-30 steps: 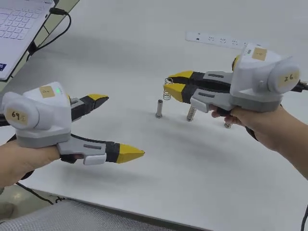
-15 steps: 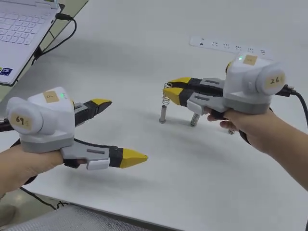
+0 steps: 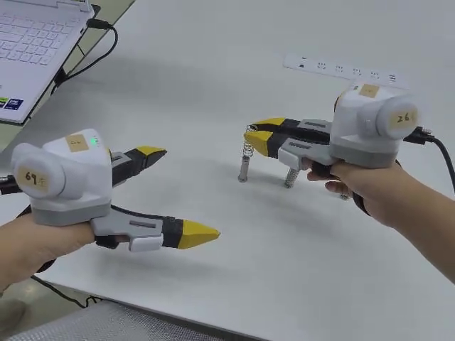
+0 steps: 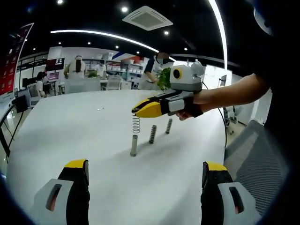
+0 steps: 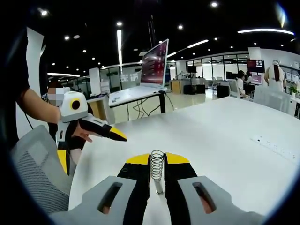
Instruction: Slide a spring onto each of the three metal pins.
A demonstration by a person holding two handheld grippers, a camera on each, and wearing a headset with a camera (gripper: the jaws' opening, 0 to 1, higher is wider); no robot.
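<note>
The right hand-held gripper [image 3: 257, 132] has its yellow-tipped jaws pressed in on a spring [image 3: 247, 148], pinching it near the upper coils so that it hangs upright. The spring sits directly over the bare metal pin [image 3: 244, 169], its lower end at the pin's top; whether the two touch cannot be told. In the right gripper view the same spring [image 5: 157, 164] stands between the closed tips, with the pin [image 5: 159, 187] just under it.

The left hand-held gripper [image 3: 178, 192] is held well apart from the bare pin, nearer the person and to its left in the head view, jaws spread wide and holding nothing. Its own view looks past the open tips [image 4: 145, 165] straight at the bare pin [image 4: 134, 145].

Just to the right of the bare pin stands a second pin [image 3: 290, 177] already wearing a spring, and beyond that a third pin [image 4: 168, 125], also sprung. All three stand upright in a row on the white surface [image 3: 213, 71]. Farther behind the bare pin lies a power strip [image 3: 348, 69]; far to its left sits a laptop [image 3: 28, 50].
</note>
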